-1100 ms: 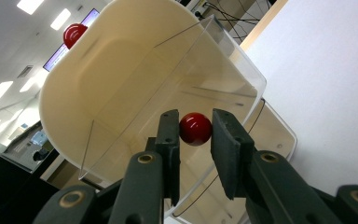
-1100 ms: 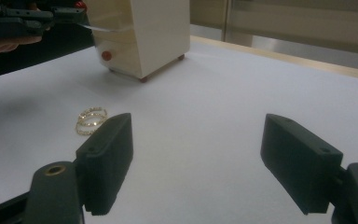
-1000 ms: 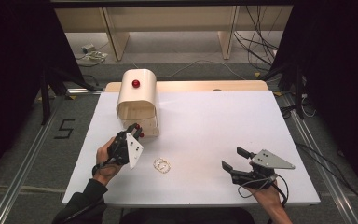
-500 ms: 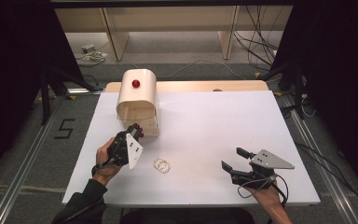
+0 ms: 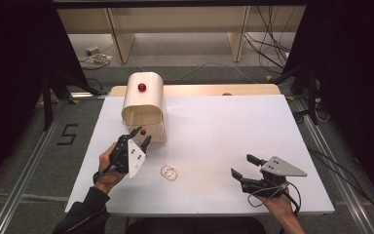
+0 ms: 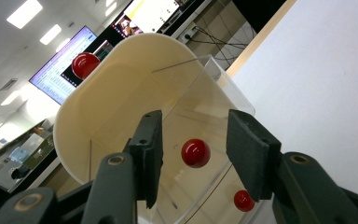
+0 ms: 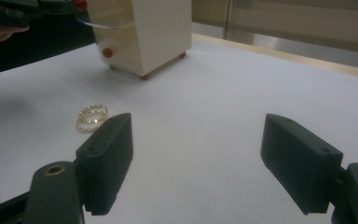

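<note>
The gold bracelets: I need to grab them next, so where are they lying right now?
In the high view the gold bracelets lie on the white table, near its front edge, just right of the left gripper and in front of the cream box.

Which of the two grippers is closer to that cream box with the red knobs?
Left. The left gripper is right at the cream box's front; the right gripper rests far across the white table.

White table (image 5: 272,126) with cream box (image 5: 143,105) and gold bracelets (image 5: 169,172).

Lab: floor rails (image 5: 24,180), wall screens (image 6: 63,70)
</note>
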